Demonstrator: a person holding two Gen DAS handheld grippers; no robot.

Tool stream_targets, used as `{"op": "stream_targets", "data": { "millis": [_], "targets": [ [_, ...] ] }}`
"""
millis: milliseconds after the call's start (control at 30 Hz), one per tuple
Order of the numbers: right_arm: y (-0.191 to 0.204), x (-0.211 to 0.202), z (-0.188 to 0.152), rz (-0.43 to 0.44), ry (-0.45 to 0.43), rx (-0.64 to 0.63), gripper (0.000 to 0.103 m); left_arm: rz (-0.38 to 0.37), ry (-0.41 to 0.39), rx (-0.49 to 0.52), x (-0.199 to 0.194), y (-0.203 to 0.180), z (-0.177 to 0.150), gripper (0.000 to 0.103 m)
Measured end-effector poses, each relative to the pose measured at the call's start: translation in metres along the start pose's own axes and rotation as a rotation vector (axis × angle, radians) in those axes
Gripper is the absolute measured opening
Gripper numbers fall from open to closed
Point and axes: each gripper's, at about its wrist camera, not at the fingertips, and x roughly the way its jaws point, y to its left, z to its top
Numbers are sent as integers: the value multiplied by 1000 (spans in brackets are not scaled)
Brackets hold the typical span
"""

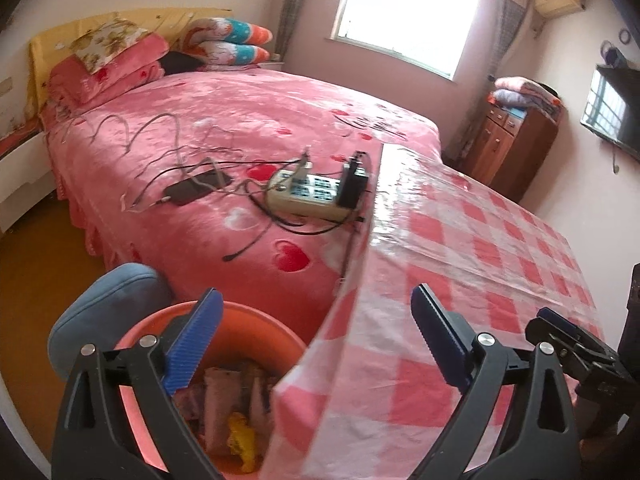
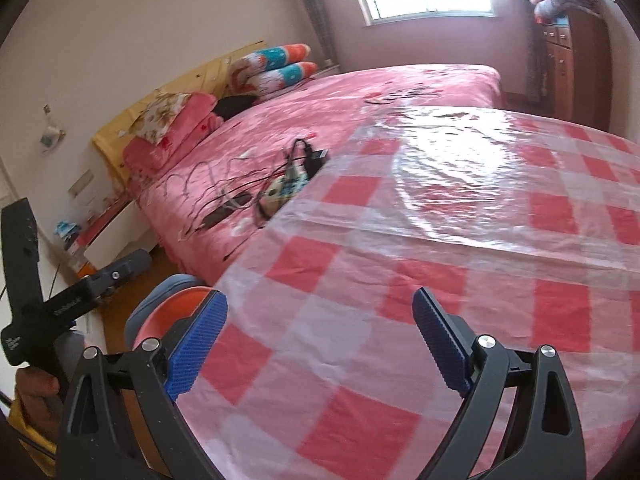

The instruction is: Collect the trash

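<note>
1. An orange-pink round bin (image 1: 256, 332) stands upright on the floor, just beside the checked tabletop's (image 1: 460, 264) edge, partly hidden under it.
2. Inside lie several crumpled brownish wrappers (image 1: 218, 404) and a yellow scrap (image 1: 242, 436), heaped together.

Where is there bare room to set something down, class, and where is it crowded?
Free: the checked tablecloth from the near edge to the shiny plastic sheet, and the far bed toward the pillows. Crowded: the power strip, phone and cables beside the table; the bin holds trash.
</note>
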Motion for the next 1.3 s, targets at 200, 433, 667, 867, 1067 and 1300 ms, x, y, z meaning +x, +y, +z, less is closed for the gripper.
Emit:
{"op": "stream_targets", "data": {
  "millis": [200,433,667,867,1067,1300],
  "targets": [
    [-29,-14,-2,-45,-31,35,93,-45,6,48,3,-37,2,96],
    [-56,-34,-1,-96,-73,64,93,-84,18,108,10,-81,2,96],
    [-85,-53,-1,-158,-113,94,93,-115,33,164,19,-124,1,96],
    [-107,-67,-2,-233,-141,110,93,-143,46,188,27,-155,0,96],
    [-127,-79,-2,-320,-176,108,93,-159,65,218,35,-187,-4,96],
    [-153,-94,-5,-389,-206,126,93,-178,84,261,41,-222,-7,96]
  ]
}}
